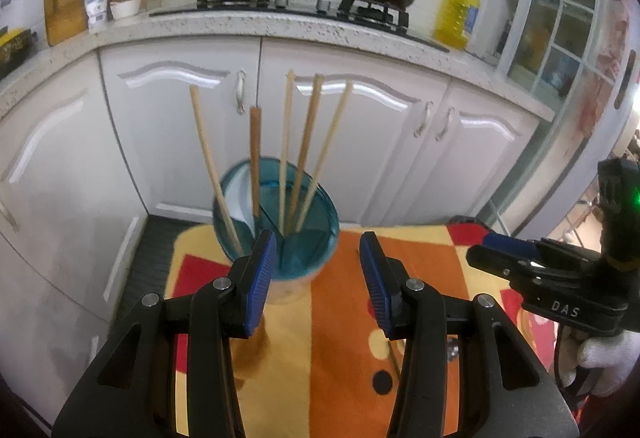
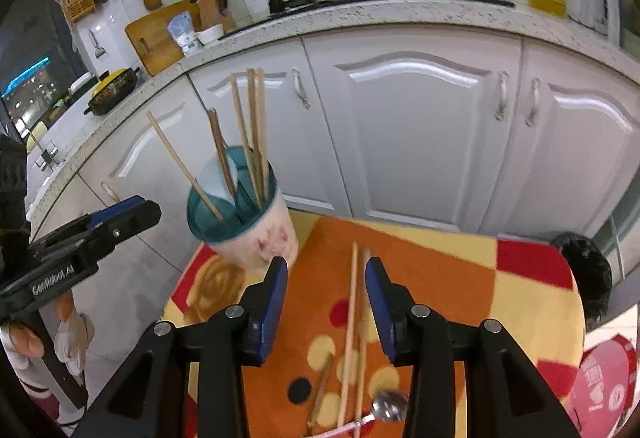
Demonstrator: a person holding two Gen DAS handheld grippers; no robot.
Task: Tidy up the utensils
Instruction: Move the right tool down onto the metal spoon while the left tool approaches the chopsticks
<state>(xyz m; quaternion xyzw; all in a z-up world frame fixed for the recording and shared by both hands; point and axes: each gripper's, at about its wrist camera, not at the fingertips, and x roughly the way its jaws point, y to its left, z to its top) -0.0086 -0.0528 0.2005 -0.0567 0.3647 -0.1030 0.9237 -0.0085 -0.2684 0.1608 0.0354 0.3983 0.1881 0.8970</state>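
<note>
Right gripper point(image 2: 326, 302) jaws are spread with nothing pinched, and I'm working from the utensil cup point(image 2: 256, 238) as my landmark. Two loose chopsticks point(image 2: 352, 318) lie on the patterned cloth point(image 2: 460, 278) to the cup's right, long axis running away from me, directly between and ahead of these jaws; a spoon point(image 2: 390, 406) sits just below them. My left gripper point(image 1: 318, 278) is also spread and empty, in front of the cup, so the right hand is nearer
</note>
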